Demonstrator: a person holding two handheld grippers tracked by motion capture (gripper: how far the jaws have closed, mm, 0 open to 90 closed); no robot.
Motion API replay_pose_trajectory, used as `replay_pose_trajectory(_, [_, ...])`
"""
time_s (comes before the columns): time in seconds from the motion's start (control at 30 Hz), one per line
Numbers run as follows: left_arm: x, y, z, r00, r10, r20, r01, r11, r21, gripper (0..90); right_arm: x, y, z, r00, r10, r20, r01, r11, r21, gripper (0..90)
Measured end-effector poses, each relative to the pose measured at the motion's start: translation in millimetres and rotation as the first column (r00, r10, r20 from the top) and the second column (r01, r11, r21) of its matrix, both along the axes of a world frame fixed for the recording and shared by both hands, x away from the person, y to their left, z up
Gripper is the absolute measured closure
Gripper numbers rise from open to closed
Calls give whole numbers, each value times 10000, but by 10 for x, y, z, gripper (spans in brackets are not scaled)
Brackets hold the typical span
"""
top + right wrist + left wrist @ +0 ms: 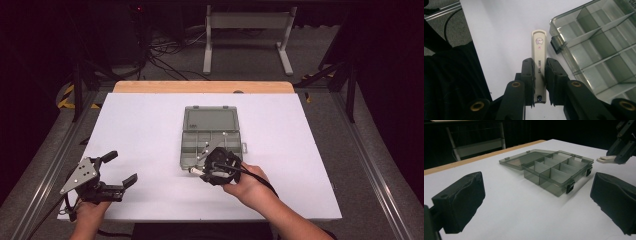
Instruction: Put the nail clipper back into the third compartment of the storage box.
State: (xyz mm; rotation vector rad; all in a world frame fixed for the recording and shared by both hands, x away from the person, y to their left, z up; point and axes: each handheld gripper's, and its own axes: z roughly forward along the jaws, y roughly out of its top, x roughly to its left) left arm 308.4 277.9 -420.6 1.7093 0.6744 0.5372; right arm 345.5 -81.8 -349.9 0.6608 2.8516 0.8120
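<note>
A cream nail clipper [539, 47] is clamped lengthwise in my right gripper [540, 72], which is shut on it and held just above the white table. In the high view the right gripper [206, 171] hovers at the near left corner of the box, and the clipper [194, 171] sticks out to the left. The smoky clear compartment box [210, 135] lies with its lid folded back, and its compartments [599, 42] look bare. My left gripper [121, 168] rests open at the front left, its black pads [461, 200] wide apart and facing the box [554, 170] and the clipper [606, 159].
A white mat [150, 125] covers the table, with a wooden edge [200, 86] at the back. Beyond it stand a grey metal frame [247, 22] and floor cables [165, 50]. Metal rails [45, 165] run along both sides of the table.
</note>
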Motion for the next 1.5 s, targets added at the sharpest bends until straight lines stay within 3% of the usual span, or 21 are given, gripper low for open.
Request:
replay_pose_trajectory(0.43, [2,1,0,10000,-2,-13,2,10000,-1,5,185,-65,135,9993,-193,333,181,9992,355,775])
replay_pose_trajectory(0.8, [7,1,-3,10000,-14,-6,14,10000,0,5,493,-139,245,9960,-408,799,350,9968,721,774])
replay_pose_trajectory(1.5, [13,-4,-6,9999,-49,-95,49,10000,-1,5,931,-221,201,9907,-891,1033,771,9904,1143,775])
